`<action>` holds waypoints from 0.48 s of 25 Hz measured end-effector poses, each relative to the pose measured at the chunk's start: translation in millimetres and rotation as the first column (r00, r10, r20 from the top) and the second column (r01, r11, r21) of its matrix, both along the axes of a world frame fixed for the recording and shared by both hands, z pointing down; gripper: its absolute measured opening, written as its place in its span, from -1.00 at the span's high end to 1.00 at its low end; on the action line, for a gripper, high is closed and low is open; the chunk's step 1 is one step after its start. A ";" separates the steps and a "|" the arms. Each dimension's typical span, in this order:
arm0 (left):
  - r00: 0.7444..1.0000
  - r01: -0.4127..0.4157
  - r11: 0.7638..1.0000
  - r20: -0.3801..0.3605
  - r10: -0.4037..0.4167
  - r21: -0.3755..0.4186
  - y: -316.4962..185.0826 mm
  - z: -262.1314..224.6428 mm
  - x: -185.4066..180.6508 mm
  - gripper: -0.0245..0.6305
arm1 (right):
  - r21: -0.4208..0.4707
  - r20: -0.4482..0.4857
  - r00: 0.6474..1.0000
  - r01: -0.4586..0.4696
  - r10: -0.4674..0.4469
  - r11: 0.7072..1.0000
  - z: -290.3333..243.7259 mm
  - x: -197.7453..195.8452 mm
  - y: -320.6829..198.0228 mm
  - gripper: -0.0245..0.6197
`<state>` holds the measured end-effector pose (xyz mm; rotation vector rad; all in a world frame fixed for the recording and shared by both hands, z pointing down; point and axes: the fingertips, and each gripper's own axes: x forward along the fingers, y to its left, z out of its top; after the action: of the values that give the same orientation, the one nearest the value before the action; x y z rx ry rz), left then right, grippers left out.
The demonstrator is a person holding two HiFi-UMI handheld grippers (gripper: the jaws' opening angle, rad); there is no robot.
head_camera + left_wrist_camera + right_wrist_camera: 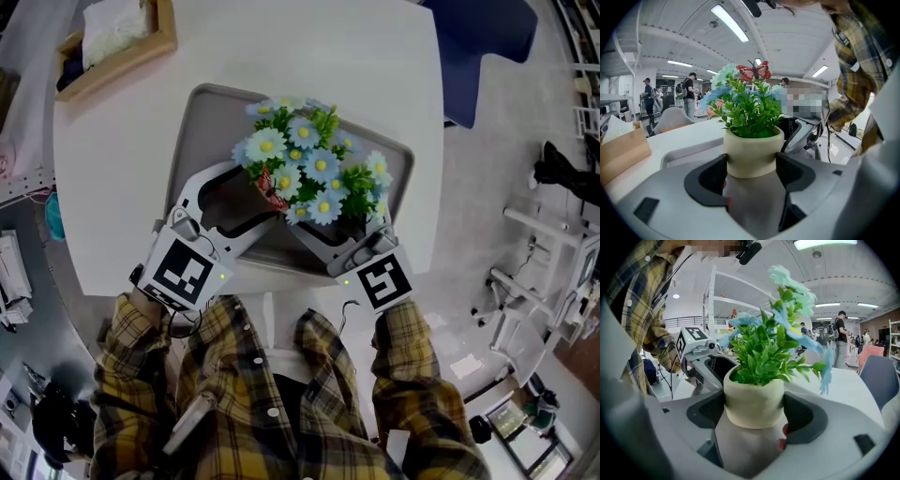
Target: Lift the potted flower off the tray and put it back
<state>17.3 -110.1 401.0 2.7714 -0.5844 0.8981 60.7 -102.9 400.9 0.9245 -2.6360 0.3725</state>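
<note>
White table (375,112), tray (192,117); from overhead, pot (753,154) invisible under flowers (305,164)

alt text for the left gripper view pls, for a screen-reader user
The left gripper has its two dark jaws closed on the cream pot of a potted flower, which has green leaves and pale blue blooms topped by a red butterfly. Behind it are a grey tray and a white table, with an office hall beyond.

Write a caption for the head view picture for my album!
Seen from above, left gripper and right gripper clasp the potted flower over the grey tray on a white table.
</note>
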 end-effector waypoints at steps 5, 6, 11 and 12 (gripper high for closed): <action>1.000 0.016 1.000 0.000 -0.016 -0.003 -1.2 2.3 -4.6 -0.05 | -0.008 -0.004 1.000 0.014 -0.014 1.000 3.5 -2.6 -0.8 -0.23; 1.000 0.021 1.000 -0.001 -0.021 -0.004 -1.0 2.0 -4.9 -0.05 | -0.009 -0.008 1.000 0.017 -0.017 1.000 3.2 -2.4 -0.7 -0.23; 0.999 0.043 0.999 0.005 -0.043 -0.008 1.4 0.3 -4.2 -0.03 | -0.025 -0.023 1.000 0.005 -0.005 1.000 1.5 -0.1 0.1 -0.23; 0.999 0.044 0.999 0.009 -0.044 -0.007 1.2 0.5 -4.5 -0.02 | -0.028 -0.024 1.000 0.001 -0.001 1.000 2.1 -0.1 0.2 -0.23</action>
<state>12.8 -108.9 401.5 2.7383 -0.6399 0.9024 60.6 -102.7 402.9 0.9132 -2.6030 0.3947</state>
